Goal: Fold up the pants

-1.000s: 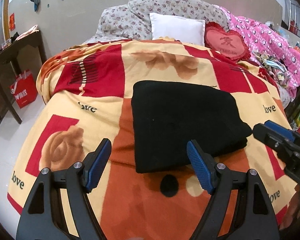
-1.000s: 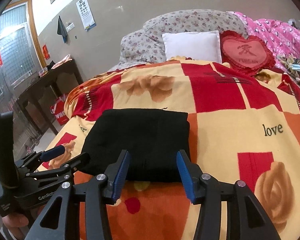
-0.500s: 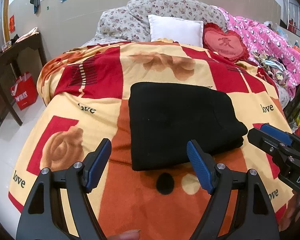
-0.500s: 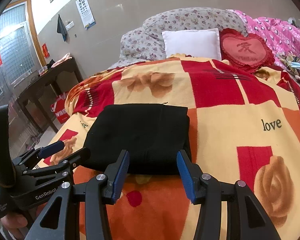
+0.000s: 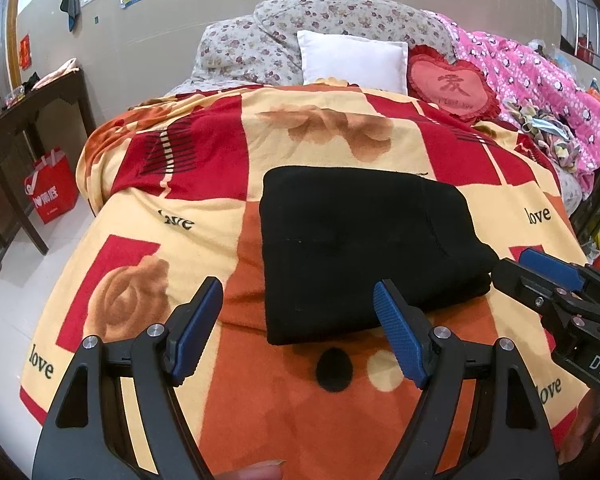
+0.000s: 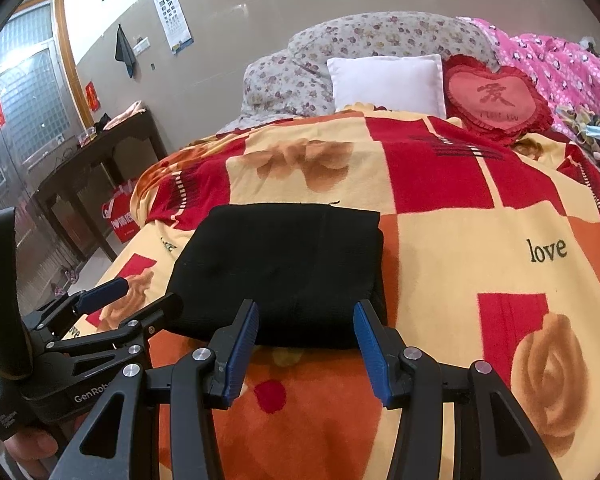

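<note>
Black pants [image 5: 364, 256] folded square on blanket [image 5: 204, 208] — left gripper [image 5: 300, 332] and right gripper [image 6: 306, 344] both spread, empty, near edge — best lifted clear without snagging.

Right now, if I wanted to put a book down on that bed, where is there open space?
Open blanket lies left of the folded black pants, over the rose-print square, and right of them around the word "love". Another bare stretch runs between the pants and the white pillow. The far right is crowded with pink bedding.
</note>
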Available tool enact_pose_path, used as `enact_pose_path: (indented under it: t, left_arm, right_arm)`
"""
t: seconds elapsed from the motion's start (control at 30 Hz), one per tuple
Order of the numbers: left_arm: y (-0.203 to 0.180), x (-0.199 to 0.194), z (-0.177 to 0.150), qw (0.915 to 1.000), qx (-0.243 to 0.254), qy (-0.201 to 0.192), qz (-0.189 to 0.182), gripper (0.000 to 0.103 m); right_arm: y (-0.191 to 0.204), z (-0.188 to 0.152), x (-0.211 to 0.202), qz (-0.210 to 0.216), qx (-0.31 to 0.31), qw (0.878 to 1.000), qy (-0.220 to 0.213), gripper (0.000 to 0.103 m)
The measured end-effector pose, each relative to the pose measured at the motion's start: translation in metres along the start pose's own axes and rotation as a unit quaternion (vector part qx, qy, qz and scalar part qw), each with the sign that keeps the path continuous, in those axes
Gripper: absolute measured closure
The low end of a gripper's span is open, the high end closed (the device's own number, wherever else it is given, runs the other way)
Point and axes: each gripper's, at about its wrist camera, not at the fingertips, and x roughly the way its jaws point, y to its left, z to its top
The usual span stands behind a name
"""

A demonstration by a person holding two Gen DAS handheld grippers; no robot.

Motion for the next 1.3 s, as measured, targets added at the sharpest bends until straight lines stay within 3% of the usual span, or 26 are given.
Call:
enact_pose_path:
  t: [1.3]
  left_arm:
    - [0.001,0.010,-0.001,0.9999,0.000,0.011,0.001,0.024]
  right_arm:
    - [-0.004,-0.001,0.014,-0.009,0.001,1.000,0.019,0.055]
